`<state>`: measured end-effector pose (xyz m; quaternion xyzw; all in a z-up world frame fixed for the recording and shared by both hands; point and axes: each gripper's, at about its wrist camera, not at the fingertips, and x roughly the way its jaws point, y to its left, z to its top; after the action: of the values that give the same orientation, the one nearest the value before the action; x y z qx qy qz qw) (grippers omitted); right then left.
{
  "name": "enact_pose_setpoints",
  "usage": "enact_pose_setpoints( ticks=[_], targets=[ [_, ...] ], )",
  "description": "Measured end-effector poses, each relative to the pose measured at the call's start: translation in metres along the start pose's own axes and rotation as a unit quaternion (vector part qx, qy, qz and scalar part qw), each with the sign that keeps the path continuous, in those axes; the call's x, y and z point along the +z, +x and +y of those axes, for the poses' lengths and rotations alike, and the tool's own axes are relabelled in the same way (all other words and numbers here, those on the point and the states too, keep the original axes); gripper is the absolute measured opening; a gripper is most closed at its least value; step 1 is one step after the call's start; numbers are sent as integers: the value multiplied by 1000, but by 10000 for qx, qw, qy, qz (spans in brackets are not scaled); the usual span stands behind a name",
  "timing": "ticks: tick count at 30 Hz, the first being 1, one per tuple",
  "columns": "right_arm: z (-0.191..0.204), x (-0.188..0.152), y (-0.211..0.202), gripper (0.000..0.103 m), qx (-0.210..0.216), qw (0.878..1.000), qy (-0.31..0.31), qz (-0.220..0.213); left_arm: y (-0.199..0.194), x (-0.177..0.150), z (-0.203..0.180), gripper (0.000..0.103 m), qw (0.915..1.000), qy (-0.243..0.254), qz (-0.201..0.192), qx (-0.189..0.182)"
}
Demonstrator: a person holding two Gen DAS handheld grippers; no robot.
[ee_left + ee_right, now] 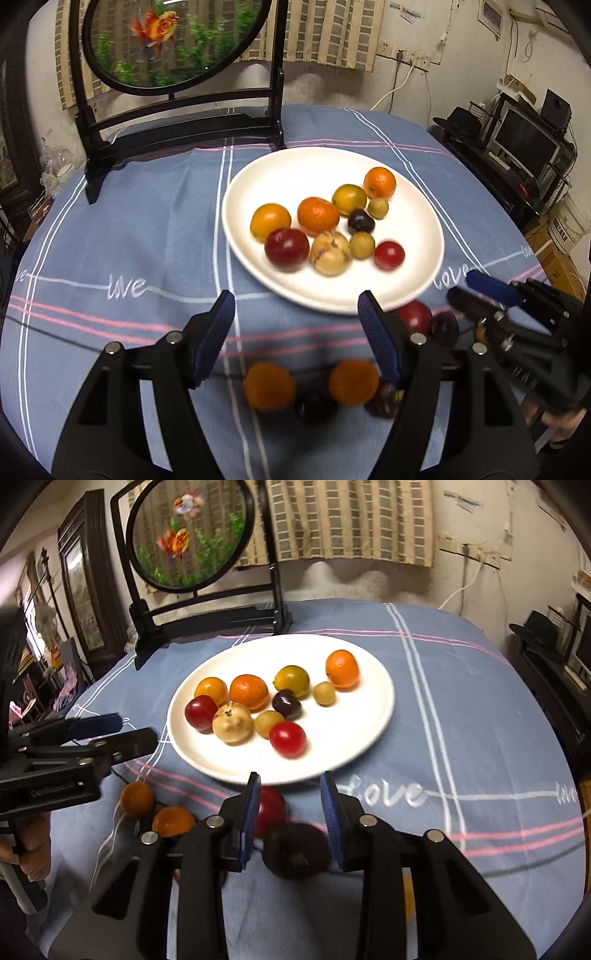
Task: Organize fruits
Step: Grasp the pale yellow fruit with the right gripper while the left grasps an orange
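Note:
A white plate [424,206] [369,672] on the blue cloth holds several fruits: oranges, red and dark plums, small yellow ones. My left gripper [297,314] is open and empty above the cloth, with two oranges [269,384] [352,380] and dark fruits [314,406] on the cloth below it. My right gripper [291,794] [476,291] is open, its blue pads on either side of a dark plum [297,854] [445,326] on the cloth; touch cannot be told. A red plum [271,812] [415,315] lies just beyond it by the plate rim.
A black-framed round goldfish screen [173,40] [188,535] stands at the table's back left. The table edge curves away on the right, with shelves and a monitor [524,144] beyond. Two oranges [136,799] [173,821] lie left of my right gripper.

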<state>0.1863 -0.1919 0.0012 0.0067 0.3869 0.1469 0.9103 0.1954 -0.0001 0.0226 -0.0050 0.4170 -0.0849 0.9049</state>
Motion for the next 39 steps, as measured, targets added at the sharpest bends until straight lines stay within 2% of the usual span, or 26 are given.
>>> enact_pose_setpoints(
  ticks=[9,10,11,12,14,21,27,30,32,39],
  targets=[
    [-13,-41,-44,33,-194,9997,115,-10,-37,-46,6,80,9998,70,-80,177],
    [-13,-46,-46,38,-221,9997,110,10,-39,-51,7,80,9998,71,-73,187],
    [-14,-52,-50,51,-266,9996,112,19,-41,-59,7,80,9998,64,-51,190],
    [-14,-56,-53,54,-311,9995,114,-4,-43,-63,7,81,9998,55,-39,187],
    [-16,-65,-59,54,-417,9991,81,-55,-47,-74,8,83,9998,21,-13,172],
    [-40,-86,-51,54,-815,9960,208,308,-52,-97,3,88,9999,81,45,101],
    [-44,-76,-15,54,-790,9946,169,656,-40,-104,4,89,9996,136,236,118],
    [-43,-68,-2,54,-851,9940,196,663,-35,-104,9,89,9994,100,287,166],
    [-42,-65,2,38,-876,9940,143,632,-32,-102,13,89,9993,58,328,194],
    [-45,-68,-15,38,-648,9959,330,538,-25,-97,16,89,9990,23,393,232]
  ],
)
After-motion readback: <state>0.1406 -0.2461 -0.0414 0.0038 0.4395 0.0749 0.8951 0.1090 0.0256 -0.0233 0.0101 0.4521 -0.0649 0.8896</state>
